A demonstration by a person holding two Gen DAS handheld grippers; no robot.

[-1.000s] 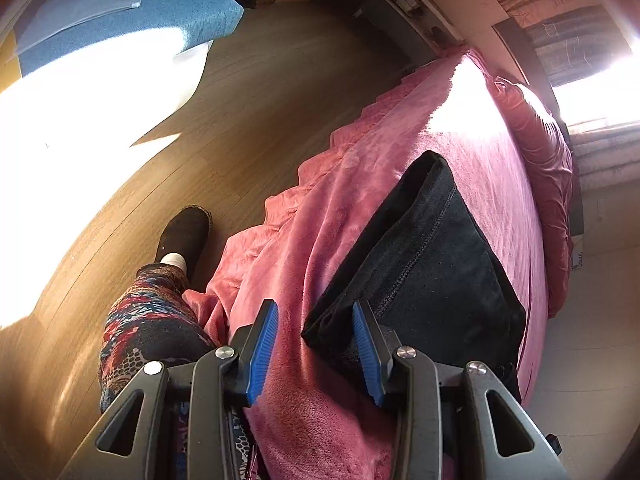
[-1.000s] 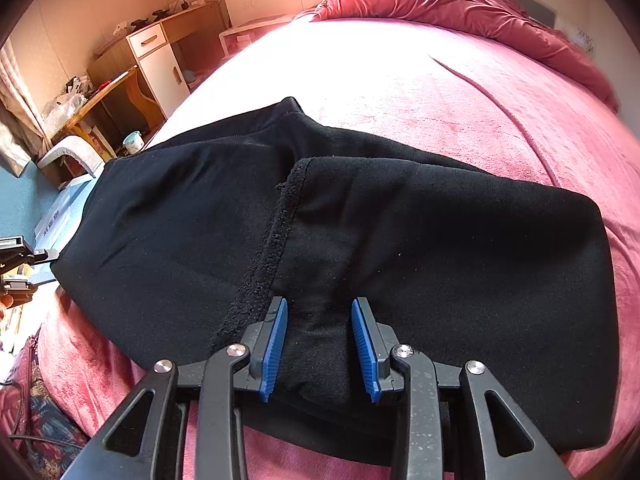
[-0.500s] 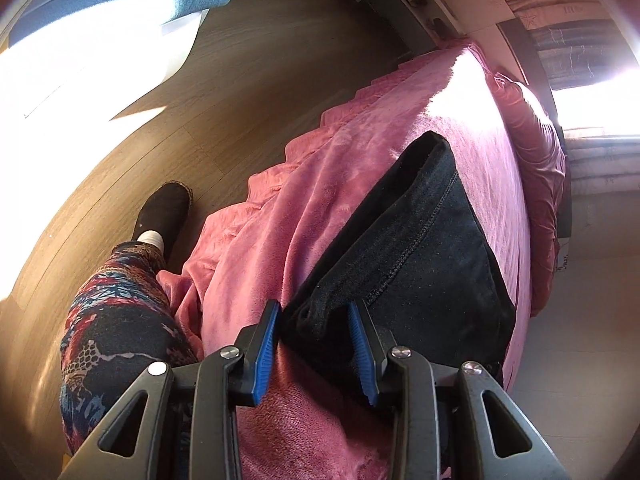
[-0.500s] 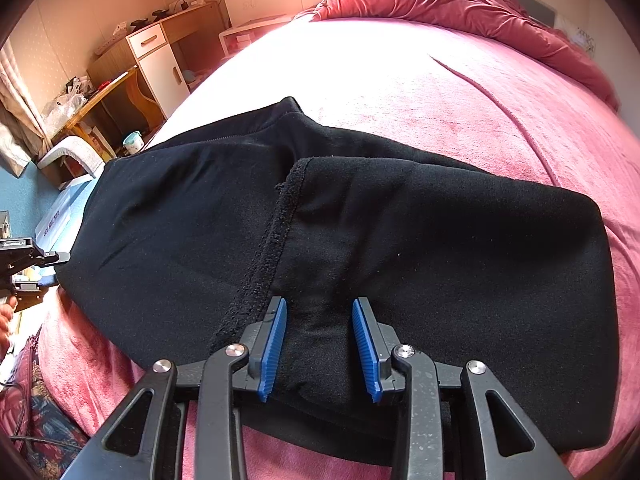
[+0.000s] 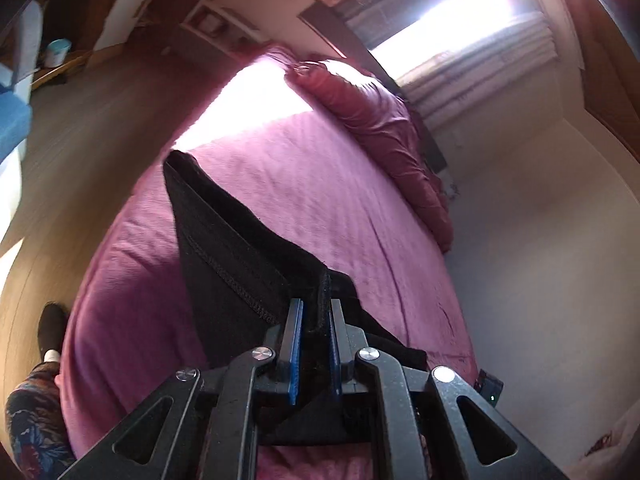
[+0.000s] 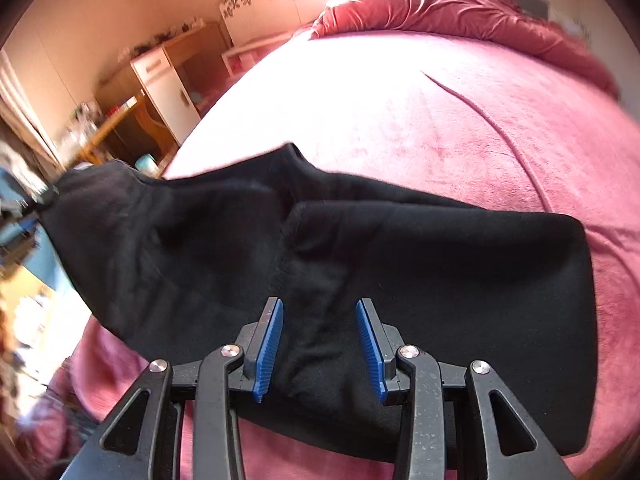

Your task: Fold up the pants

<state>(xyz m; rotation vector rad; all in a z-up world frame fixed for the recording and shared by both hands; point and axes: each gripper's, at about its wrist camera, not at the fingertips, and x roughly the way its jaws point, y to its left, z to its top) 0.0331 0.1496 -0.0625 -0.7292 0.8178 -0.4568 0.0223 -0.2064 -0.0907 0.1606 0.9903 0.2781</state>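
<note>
Pink bed (image 6: 460,128) bears black pants (image 6: 440,264) (rumpled duvet (image 6: 452,4) behind)

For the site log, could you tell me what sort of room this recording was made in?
Most likely a home bedroom. The black pants lie on a wide bed under a pink plush cover, a bunched red quilt sits at its far end, and a wooden desk with a white cabinet stands alongside.
</note>
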